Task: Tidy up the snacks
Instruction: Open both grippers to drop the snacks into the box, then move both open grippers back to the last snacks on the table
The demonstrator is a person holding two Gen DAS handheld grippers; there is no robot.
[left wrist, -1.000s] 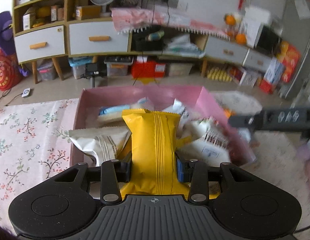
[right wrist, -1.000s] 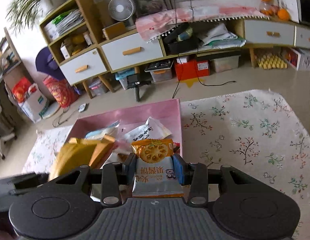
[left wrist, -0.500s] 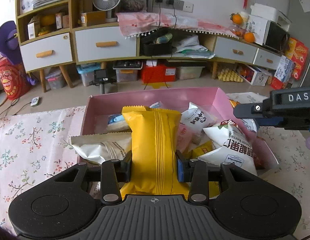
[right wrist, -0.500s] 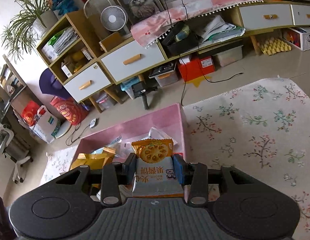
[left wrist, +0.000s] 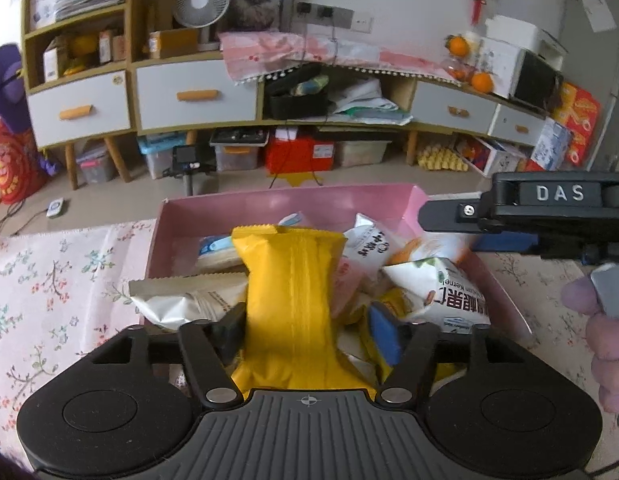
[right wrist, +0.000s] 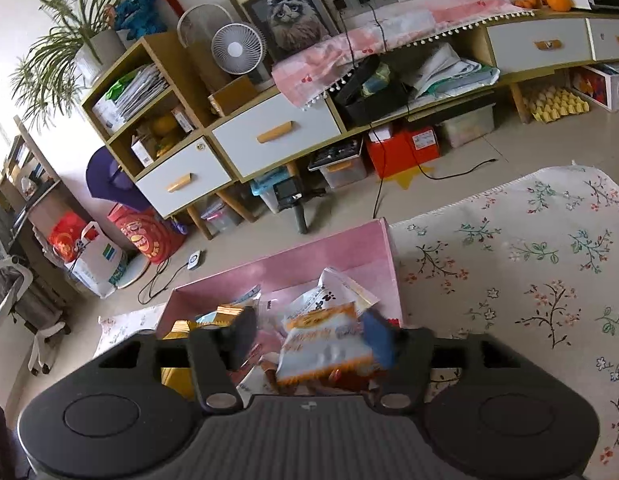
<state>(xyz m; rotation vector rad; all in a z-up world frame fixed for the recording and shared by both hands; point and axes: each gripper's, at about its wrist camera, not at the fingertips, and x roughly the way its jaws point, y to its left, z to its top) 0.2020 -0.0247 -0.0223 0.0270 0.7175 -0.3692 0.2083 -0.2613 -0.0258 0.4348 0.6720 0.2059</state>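
Yellow snack pack (left wrist: 293,300) stands upright between my left gripper (left wrist: 307,330) fingers, over the near part of the pink box (left wrist: 269,204); its top edge leans toward the box's far wall. L jaws are opening: the blue pad on the right side (left wrist: 383,334) is clear of the pack w/ a gap showing, the black pad on the left (left wrist: 231,330) sits just beside or maybe grazing it, can't tell which, so no pinch that I can see. L gripper tilts down at the box from the near side. Biscuit pack (right wrist: 329,346), orange & white, blurred, sits tilted between my right gripper (right wrist: 307,340) fingers, also over the pink box (right wrist: 329,256) interior. R jaws opening too; black pad is well off the pack, blue pad right at its edge, contact unclear bc of blur. R gripper also angles down, coming in from the box's right side; in the left wrist view its black body (left wrist: 549,208) pokes in over the box's right rim, w/ the person's fingers (left wrist: 605,340) wrapped round the handle below it. Inside the box: a silver pack (left wrist: 185,300) at left, white packs w/ print at right (left wrist: 441,292), a pale blue one (left wrist: 215,250) toward the back. Box rests on a floral tablecloth (right wrist: 529,264).
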